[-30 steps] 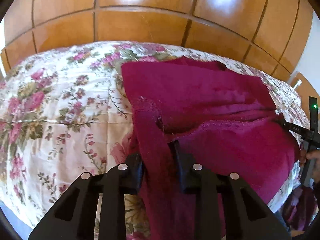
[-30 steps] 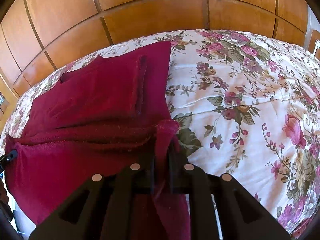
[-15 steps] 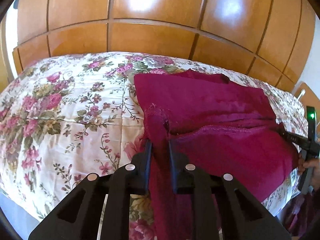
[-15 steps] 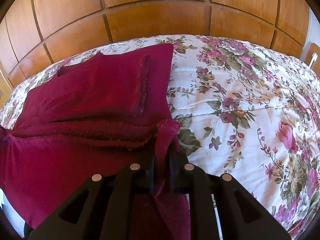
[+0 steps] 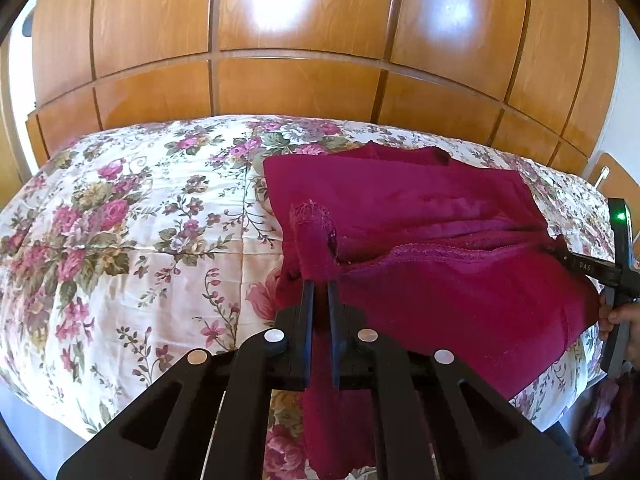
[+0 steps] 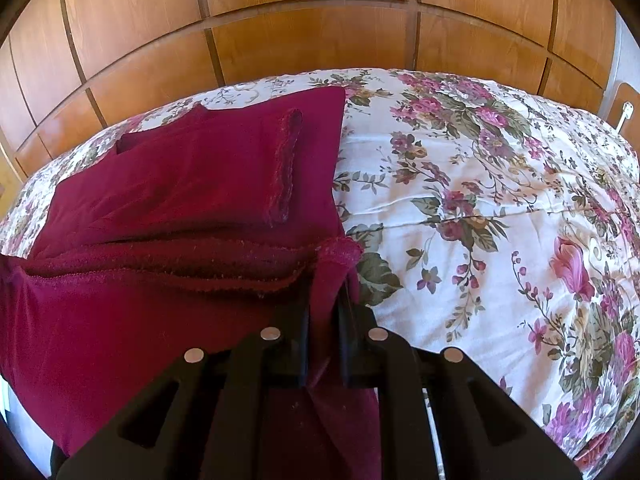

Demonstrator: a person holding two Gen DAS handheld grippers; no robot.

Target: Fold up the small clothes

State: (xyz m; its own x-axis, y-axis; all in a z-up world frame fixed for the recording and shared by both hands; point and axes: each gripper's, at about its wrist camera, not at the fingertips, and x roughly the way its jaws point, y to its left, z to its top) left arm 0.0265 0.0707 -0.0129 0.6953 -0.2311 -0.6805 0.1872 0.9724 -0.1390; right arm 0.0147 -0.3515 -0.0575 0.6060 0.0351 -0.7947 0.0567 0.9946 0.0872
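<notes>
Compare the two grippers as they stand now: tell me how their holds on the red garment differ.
The left gripper pinches the crimson garment at its left near corner; the right gripper pinches the opposite, right near corner. The left gripper's jaws have just been closing onto the cloth; the right gripper's were already clamped. Both are shut on fabric, lifting the near hem above the floral bedspread.

Bed cover (image 5: 132, 240): white quilted fabric, pink rose and green leaf print, spread across the bed | Wall panelling (image 5: 296, 88): glossy orange-brown wood, rectangular panels divided by dark grooves, behind the bed | Reflections: bright light patches on the upper panels | Wooden panel (image 6: 624, 116): right edge, small white fitting attached
</notes>
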